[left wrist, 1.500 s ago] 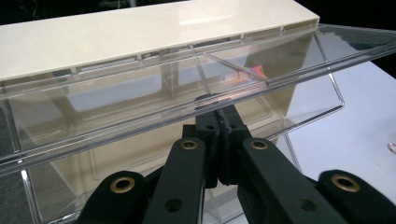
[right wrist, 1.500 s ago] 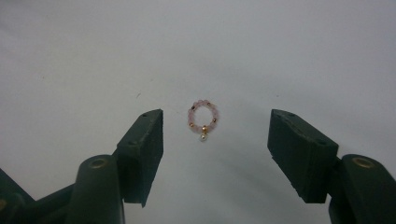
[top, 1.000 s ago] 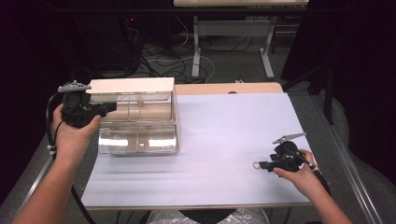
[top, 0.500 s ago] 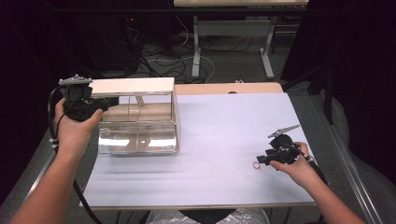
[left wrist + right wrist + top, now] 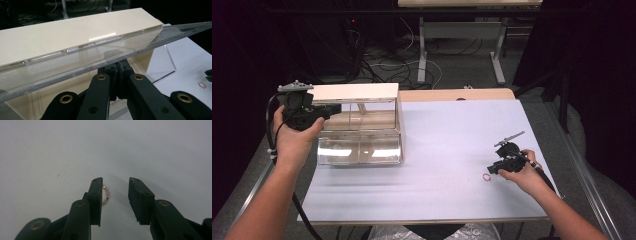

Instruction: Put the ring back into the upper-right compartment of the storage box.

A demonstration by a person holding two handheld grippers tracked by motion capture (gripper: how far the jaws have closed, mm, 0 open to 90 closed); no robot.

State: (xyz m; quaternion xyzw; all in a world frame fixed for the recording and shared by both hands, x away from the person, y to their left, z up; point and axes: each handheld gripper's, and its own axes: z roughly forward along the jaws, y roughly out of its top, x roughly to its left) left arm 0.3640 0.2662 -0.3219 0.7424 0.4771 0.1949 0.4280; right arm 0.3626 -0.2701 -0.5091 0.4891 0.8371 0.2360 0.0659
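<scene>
White table [image 5: 437,150]; small pinkish bead ring [image 5: 106,195], gold beads, lying flat.

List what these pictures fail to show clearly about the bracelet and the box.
- Bracelet: right gripper view, one black finger hides most of it.
- Bracelet: high view, too small for detail.
- Box contents: left gripper view, glare on the raised clear lid and the left gripper hide them.

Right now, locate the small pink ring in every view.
High view: pink ring lower right, on the white sheet, just left of the right tool.
Left gripper view: far right edge, on the sheet.
Right gripper view: centre, between that tool's jaws, which have just been closing, beside the left-hand one.
Shared landmark: the white sheet under it.
</scene>
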